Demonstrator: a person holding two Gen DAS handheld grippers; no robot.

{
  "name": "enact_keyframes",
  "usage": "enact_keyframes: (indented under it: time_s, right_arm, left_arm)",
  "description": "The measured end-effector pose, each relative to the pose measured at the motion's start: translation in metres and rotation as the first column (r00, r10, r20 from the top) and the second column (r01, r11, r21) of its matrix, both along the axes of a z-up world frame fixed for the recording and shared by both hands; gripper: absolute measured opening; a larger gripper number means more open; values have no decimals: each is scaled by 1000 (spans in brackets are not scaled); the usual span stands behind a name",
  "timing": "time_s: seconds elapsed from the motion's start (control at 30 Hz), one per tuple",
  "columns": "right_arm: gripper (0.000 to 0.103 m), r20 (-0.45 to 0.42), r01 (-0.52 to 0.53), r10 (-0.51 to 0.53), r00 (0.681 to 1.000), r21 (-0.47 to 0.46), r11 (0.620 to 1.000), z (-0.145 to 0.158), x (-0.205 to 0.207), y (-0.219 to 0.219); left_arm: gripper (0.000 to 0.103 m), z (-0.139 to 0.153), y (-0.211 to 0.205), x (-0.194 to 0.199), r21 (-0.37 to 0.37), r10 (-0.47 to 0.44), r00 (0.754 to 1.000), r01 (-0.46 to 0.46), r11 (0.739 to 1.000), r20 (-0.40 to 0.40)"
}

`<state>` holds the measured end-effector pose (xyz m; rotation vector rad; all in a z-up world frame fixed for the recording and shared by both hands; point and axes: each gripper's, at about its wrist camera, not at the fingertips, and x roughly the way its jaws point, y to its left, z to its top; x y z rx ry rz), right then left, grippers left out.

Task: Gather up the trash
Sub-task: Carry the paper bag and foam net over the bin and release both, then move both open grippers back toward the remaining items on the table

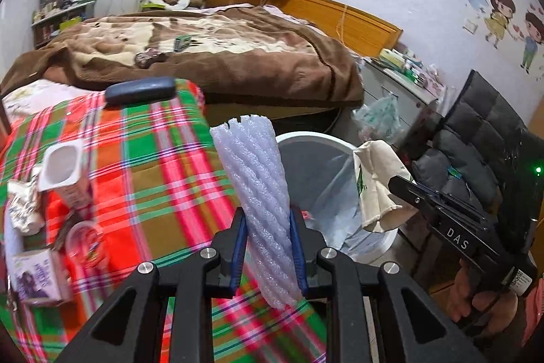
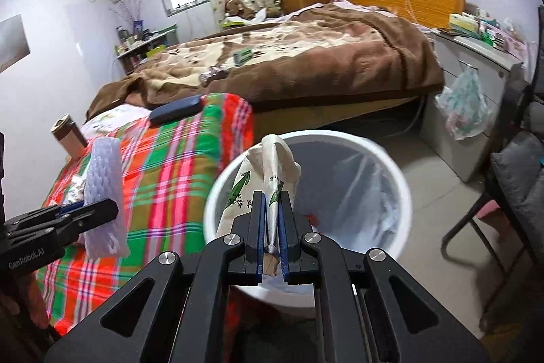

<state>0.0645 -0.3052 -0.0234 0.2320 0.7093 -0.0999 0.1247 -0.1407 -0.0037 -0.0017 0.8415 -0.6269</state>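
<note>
The left claw is clenched on a white foam net sleeve, which is pinched low between the blue pads and stands up and away from them, tilted slightly left. In the right wrist view the same sleeve is seen held above the plaid-covered tabletop, left of the bin.

The right claw is clenched on a crumpled cream plastic bag with green print; the bag is gathered into a thin fold between the pads and opens out above them, over the near-left rim of the white waste bin. In the left wrist view that bag hangs at the bin's right rim, with the right claw reaching in from the right and a hand on its grip.

The bin is lined with a clear bag and stands on the floor just beside the tabletop's right edge. Something red is seen at its bottom; what it is cannot be told.

Further trash is noted on the tabletop's left part: an opened white cup-shaped carton, a crumpled foil wrapper, a clear plastic cup and a purple printed carton. A dark spectacle case lies at the far edge. Beyond is a bed with a brown blanket.
</note>
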Motion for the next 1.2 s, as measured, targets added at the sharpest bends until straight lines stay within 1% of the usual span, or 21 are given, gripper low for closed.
enact_keyframes:
  time_s: [0.13, 0.23, 0.3, 0.47, 0.57, 0.67, 0.7, 0.77, 0.8, 0.83, 0.87, 0.9, 0.93, 0.97, 1.2]
  right_arm:
    - [7, -5, 27, -27, 1000, -14, 1000, -1, 1, -9]
    - [7, -10, 51, -51, 999, -50, 997, -3, 3, -15]
    - [7, -26, 62, -64, 998, -76, 995, -7, 6, -21]
    - [7, -73, 62, -70, 995, -97, 993, -20, 16, -32]
    - [8, -97, 58, -68, 993, -106, 993, -24, 21, -37]
    - [9, -117, 67, -83, 990, -134, 989, -26, 24, -39]
    - [11, -118, 67, -83, 990, -137, 988, -26, 24, -39]
    - [21, -118, 62, -78, 990, -133, 989, -26, 23, -39]
    - [33, -119, 61, -77, 990, -129, 990, -26, 22, -39]
    - [47, -115, 64, -78, 990, -123, 990, -26, 21, -40]
    - [52, -111, 66, -79, 991, -116, 991, -26, 20, -40]
    - [54, -109, 66, -78, 991, -109, 992, -26, 18, -40]
    - [54, -106, 66, -77, 991, -104, 992, -25, 16, -40]
    - [54, -103, 69, -79, 991, -102, 992, -25, 17, -40]
    - [54, -81, 68, -77, 994, -100, 993, -18, 12, -31]
  left_arm:
    - [25, -3, -22, 2, 5, -24, 1000, 24, 1000, 7]
    - [25, -7, -36, 3, 8, -35, 999, 35, 999, 5]
    - [25, -12, -49, 6, 28, -45, 999, 45, 999, 5]
    - [25, -26, -73, 8, 73, -82, 996, 81, 994, 17]
    - [25, -31, -83, 13, 67, -97, 995, 97, 993, -14]
    - [26, -36, -88, 15, 77, -98, 995, 99, 992, -20]
    - [27, -37, -88, 16, 76, -99, 995, 100, 992, -25]
    - [31, -38, -89, 18, 77, -92, 995, 94, 993, -33]
    - [31, -39, -88, 18, 82, -87, 996, 89, 993, -28]
    - [31, -38, -86, 17, 84, -80, 997, 82, 993, -21]
    - [34, -38, -85, 18, 85, -73, 997, 75, 994, -23]
    - [37, -38, -82, 19, 84, -69, 997, 71, 994, -27]
    - [47, -39, -80, 20, 83, -66, 997, 68, 994, -28]
    - [53, -38, -78, 20, 83, -60, 998, 63, 995, -29]
    - [53, -33, -59, 15, 62, -28, 999, 29, 998, -22]
